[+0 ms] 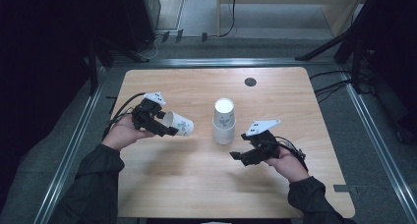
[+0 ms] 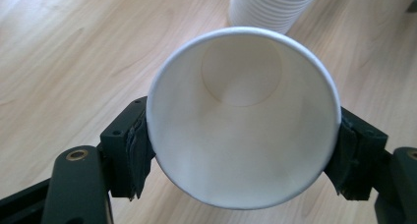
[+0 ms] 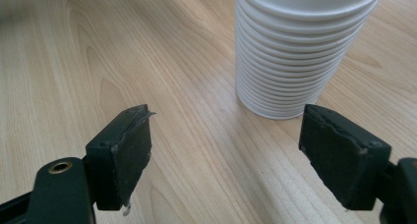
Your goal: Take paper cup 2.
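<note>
My left hand-held gripper clamps one white paper cup with a blue print near its rim, held on its side above the pale wooden bench, left of the stack. To seat it, I'd tip it upright over the one white nested cup stack and keep the squeeze light. My right hand-held gripper is open and empty just beside the stack; counts: one loose cup, one stack, two grippers.

One loose paper cup. One stack of paper cups, roughly fifteen rims visible. Two grippers. One wooden table. Two hands.
</note>
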